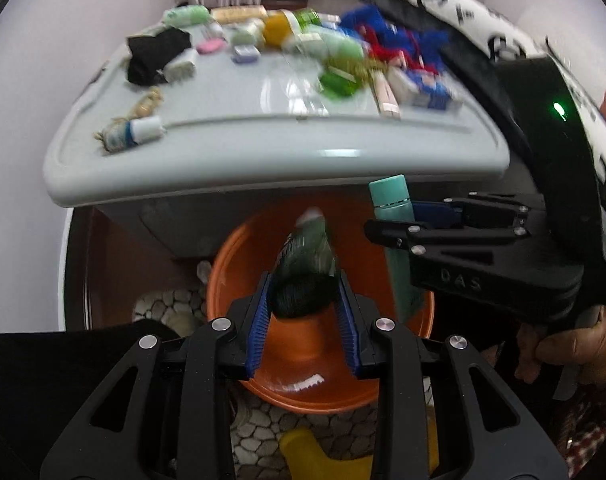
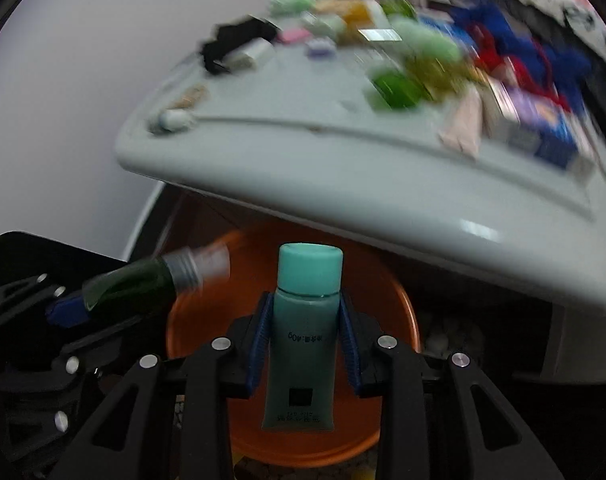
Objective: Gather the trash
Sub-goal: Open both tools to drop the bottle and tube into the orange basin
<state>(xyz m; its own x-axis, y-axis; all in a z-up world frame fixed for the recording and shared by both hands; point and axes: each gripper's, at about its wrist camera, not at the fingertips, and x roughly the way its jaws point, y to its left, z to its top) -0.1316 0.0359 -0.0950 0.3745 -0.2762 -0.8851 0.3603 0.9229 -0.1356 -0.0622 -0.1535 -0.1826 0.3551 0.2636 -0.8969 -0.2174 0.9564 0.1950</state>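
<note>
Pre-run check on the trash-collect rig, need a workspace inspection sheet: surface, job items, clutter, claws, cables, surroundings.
Surface: grey top, glossy, items crowd its far half.
Job's things: dark green bottle and teal tube, both over the orange basin below the top's front edge.
Clutter: black cloth, green packets, boxes, blue-and-red bundle; blurred.
Grippers: left claw shut on the bottle; right claw open, tube between its pads, which look just clear of it.
Cables: nothing seen.
Surroundings: pebble-pattern mat, white wall, a person's hand on the right handle.
</note>
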